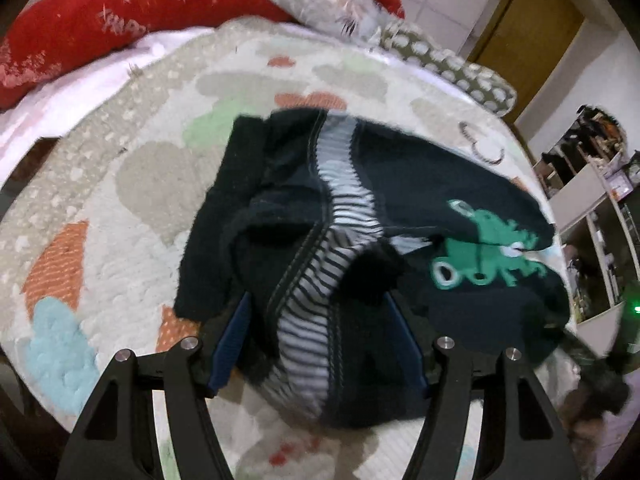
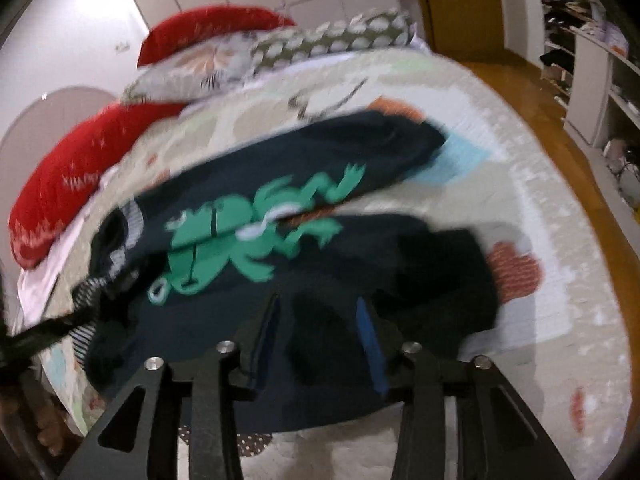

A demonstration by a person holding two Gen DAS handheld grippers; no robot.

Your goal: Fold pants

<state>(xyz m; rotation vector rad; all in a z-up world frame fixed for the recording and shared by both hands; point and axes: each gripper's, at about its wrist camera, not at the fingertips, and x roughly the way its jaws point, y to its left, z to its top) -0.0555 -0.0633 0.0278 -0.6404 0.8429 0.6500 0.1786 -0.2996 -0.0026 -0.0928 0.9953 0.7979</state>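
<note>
We see the dark navy pants [image 1: 400, 184] lying on the patterned bedspread [image 1: 100, 208], bunched at the waist end and stretching away toward the right, with a green frog print [image 1: 480, 248] on the leg fabric. In the left wrist view the striped grey-and-white waistband [image 1: 320, 264] runs from the far side down toward us and passes between the fingers of the left gripper [image 1: 320, 344]; its blue-padded fingers [image 1: 232, 340] stand fairly wide on either side of the bunched cloth, and we cannot tell whether they actually pinch it. In the right wrist view, which is blurred, the pants [image 2: 300, 160] spread across the bedspread [image 2: 540, 200] with the frog print [image 2: 256, 232] in the middle, and dark fabric fills the gap of the right gripper [image 2: 320, 340]; its fingers [image 2: 372, 344] sit moderately apart around that fabric, though a firm grasp cannot be confirmed. At the far end of the bed lie red pillows [image 1: 120, 12] and a dotted olive pillow [image 1: 452, 68]. Open shelves [image 2: 592, 60] stand at the right over a wooden floor [image 2: 540, 120].
</note>
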